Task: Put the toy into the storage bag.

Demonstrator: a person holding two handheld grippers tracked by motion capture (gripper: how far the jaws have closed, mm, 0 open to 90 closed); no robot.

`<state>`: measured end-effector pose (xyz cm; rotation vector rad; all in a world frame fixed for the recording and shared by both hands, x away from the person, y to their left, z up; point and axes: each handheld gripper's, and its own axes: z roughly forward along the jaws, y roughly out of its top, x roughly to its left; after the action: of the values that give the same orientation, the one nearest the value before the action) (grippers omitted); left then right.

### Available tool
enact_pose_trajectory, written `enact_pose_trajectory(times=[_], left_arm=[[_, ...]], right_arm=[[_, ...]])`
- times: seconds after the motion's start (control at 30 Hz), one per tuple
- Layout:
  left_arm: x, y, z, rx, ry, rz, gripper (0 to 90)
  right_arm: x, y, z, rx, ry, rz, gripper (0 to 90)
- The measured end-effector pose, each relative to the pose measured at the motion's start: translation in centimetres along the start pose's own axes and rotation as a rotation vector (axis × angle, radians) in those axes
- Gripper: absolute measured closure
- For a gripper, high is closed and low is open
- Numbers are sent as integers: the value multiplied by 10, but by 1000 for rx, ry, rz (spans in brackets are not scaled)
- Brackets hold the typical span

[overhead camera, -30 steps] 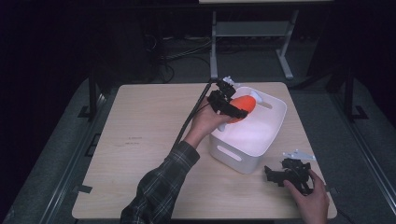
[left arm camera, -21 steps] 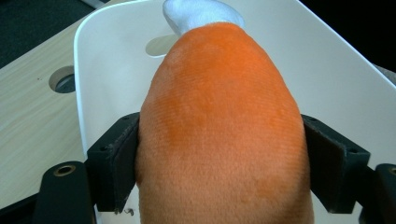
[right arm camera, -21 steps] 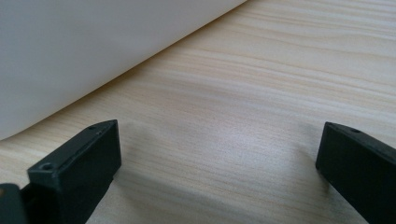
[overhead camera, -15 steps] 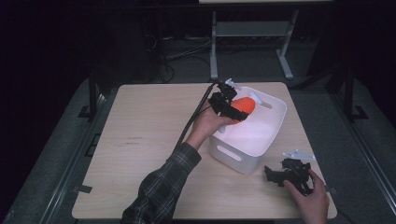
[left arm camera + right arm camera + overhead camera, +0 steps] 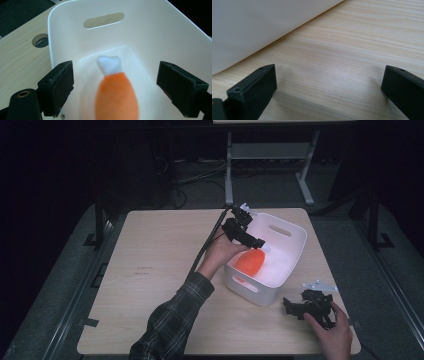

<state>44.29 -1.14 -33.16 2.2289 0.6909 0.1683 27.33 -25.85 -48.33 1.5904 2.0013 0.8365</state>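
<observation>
No brand, label or writing can be read on anything in view. The tabletop (image 5: pixel 165 270) carries a white bin (image 5: pixel 285 265) at about 3 o'clock of its middle, with handle slots cut in its walls. The left gripper (image 5: pixel 250 240) is held over the bin's 10 o'clock rim; its fingers (image 5: pixel 58 87) are spread wide with nothing between their pads. An orange plush drumstick (image 5: pixel 250 262) with a white tip is seen inside the bin, blurred in the left gripper view, just beyond the open fingers and apart from them. The right gripper (image 5: pixel 295 307) lies on the tabletop at 5 o'clock of the bin, under the person's hand; its fingers (image 5: pixel 257 86) are spread over bare wood beside the bin's wall.

Compared with half a second ago, the drumstick has left the left gripper's grasp and sits lower in the bin, toward 7 o'clock. The right gripper is unchanged.
</observation>
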Motion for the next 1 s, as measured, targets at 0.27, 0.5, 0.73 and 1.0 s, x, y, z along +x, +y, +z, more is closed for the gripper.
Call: enact_pose_trajectory(times=[0.27, 0.5, 0.73, 1.0], left_arm=[[5, -4, -17, -15, 12, 1, 139], [12, -10, -32, -18, 19, 1, 139], [17, -20, -50, -26, 31, -7, 139], [25, -34, -61, -21, 37, -12, 139]], right_arm=[[0, 0, 0, 1, 1, 2, 0], [0, 0, 0, 1, 2, 2, 0], [0, 0, 0, 0, 1, 0, 0], [0, 0, 0, -1, 0, -1, 0]])
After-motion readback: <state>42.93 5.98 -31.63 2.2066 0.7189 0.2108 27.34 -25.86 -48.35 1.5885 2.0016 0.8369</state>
